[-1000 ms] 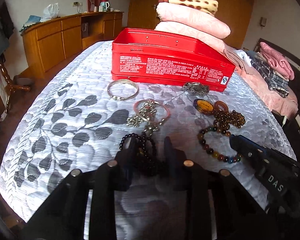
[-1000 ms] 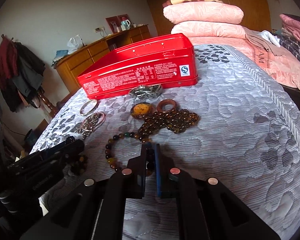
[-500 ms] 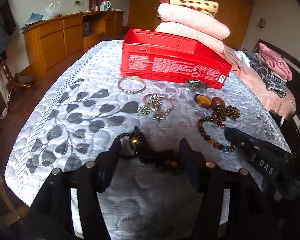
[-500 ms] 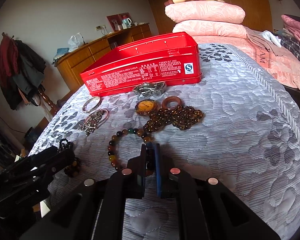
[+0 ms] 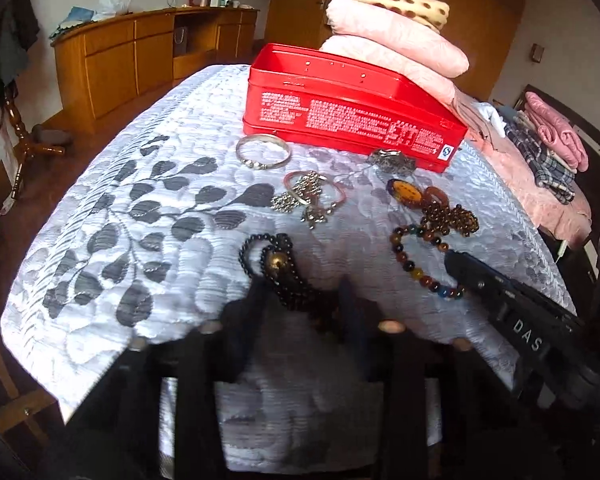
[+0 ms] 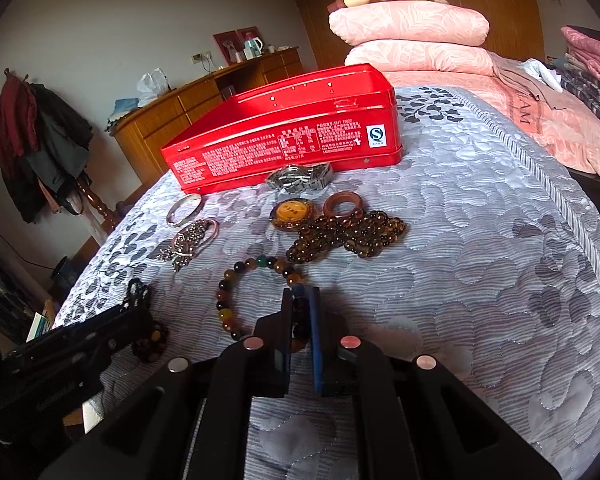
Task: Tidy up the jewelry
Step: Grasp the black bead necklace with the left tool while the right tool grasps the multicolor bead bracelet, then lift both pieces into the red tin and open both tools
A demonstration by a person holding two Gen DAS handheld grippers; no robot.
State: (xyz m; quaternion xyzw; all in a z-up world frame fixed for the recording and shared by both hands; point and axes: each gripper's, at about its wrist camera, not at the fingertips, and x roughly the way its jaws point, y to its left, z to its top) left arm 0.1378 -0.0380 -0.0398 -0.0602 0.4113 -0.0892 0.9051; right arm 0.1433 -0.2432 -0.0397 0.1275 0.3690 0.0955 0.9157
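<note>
An open red tin (image 5: 352,120) stands at the far side of the quilted bed (image 5: 140,220). In front of it lie a silver bangle (image 5: 263,152), a pink ring with a silver chain (image 5: 312,196), a watch (image 5: 392,162), an amber pendant (image 5: 404,192) and a brown bead string (image 5: 452,216). My left gripper (image 5: 302,296) straddles a black bead necklace (image 5: 276,264); its jaws are closing with the beads between them. My right gripper (image 6: 301,300) is shut on a multicoloured bead bracelet (image 6: 240,280) that lies on the quilt.
Folded pink quilts (image 5: 396,48) are stacked behind the tin. A wooden sideboard (image 5: 132,60) stands along the left wall, with a coat stand (image 6: 40,140) near it. Clothes lie at the right on a pink sheet (image 6: 560,120). The bed's near edge is just below the grippers.
The left gripper let go of the black beads, spread wide, and has narrowed again around them. The beads now lie looser on the quilt. The right gripper has not moved.
</note>
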